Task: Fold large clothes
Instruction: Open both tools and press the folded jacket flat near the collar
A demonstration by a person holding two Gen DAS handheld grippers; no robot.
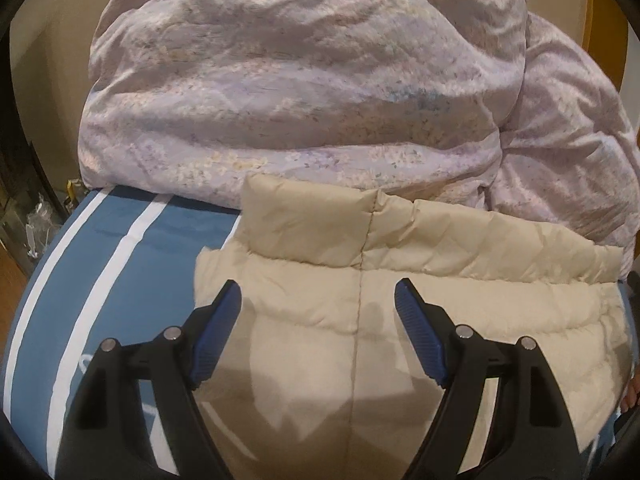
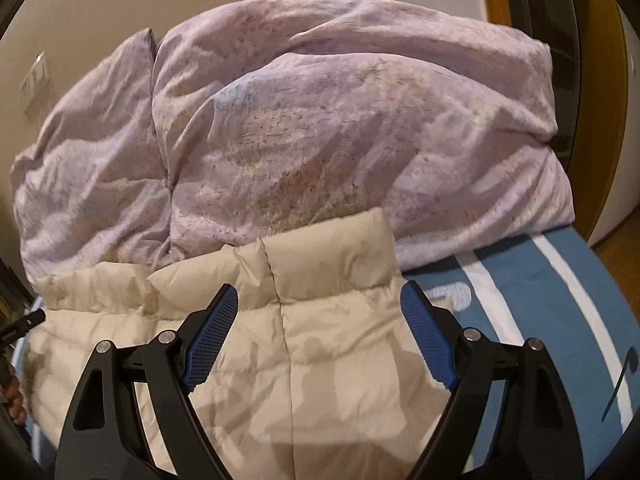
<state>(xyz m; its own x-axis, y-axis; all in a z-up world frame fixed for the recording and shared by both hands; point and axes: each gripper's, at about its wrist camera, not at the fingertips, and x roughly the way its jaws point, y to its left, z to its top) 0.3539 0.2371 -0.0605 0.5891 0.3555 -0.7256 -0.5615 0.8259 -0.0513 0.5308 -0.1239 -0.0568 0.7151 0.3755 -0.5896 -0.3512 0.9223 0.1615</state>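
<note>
Item: beige puffer jacket (image 1: 400, 280), quilted, with a stand-up collar. It lies flat on a blue bedsheet with white stripes (image 1: 120, 248). In the left wrist view it fills the lower centre and lower right of the frame, collar toward the top; in the right wrist view (image 2: 304, 320) it fills the lower centre and lower left.

Item: left gripper (image 1: 318, 334). Black arms, blue ribbed pads. The fingers (image 1: 218, 336) stand wide apart with nothing pressed between them. The jacket lies beneath and beyond them; its centre seam runs up the gap between the two tips, and the collar sits just above the tips in the frame. Whether the tips touch the fabric cannot be told.

Item: right gripper (image 2: 318, 334). Same build. The fingers (image 2: 210, 340) are spread wide and hold nothing. The jacket's centre seam again passes up between them. The left tip lies over the quilted body below the collar; the right tip sits at the jacket's right edge, where the sheet begins. Contact with the fabric cannot be told.

Item: lilac floral duvet (image 1: 300, 92), bunched in a high heap across the upper half of both frames, directly behind the collar and touching it.

Item: part of a person's hand (image 2: 14, 400) at the far left edge of the right wrist view, beside the jacket.
</note>
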